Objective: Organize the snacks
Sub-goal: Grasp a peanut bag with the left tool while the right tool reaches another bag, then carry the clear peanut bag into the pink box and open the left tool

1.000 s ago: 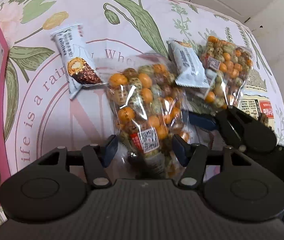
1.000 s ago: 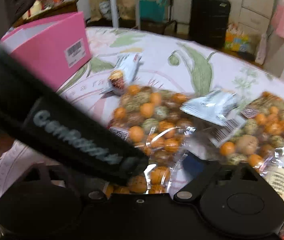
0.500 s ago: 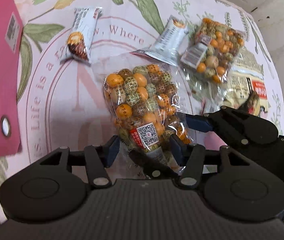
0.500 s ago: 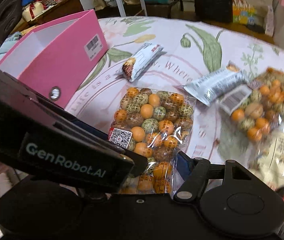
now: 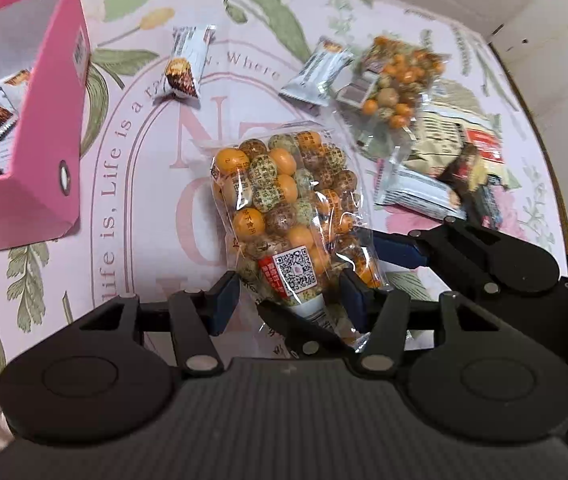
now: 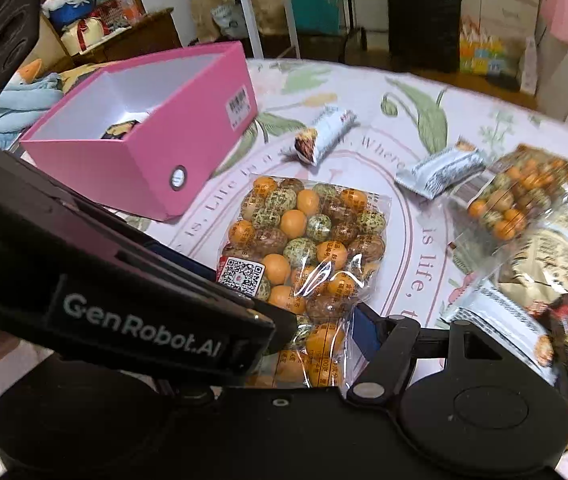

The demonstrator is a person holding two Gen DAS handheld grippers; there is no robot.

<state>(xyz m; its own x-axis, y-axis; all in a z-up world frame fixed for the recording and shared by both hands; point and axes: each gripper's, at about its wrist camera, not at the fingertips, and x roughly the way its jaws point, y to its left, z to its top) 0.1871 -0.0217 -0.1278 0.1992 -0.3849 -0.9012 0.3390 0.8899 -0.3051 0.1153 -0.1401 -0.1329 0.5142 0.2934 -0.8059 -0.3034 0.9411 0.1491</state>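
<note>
Left wrist view: the clear bag of orange and speckled candy balls (image 5: 284, 216) is up off the flowery tablecloth (image 5: 143, 208), both grippers on its bottom end. The left gripper (image 5: 290, 296) has its jaws spread on either side of the bag's neck, not really pinching. The right gripper (image 6: 316, 332) is clamped on the bag's lower edge. The pink box (image 5: 47, 152) sits off to the left, a few wrapped bars inside. A second candy bag (image 5: 396, 76) lies farther back.

Black tongs (image 5: 290, 300) with blue pads (image 5: 225, 292), silver screws, "GenRobot.AI" lettering.
</note>
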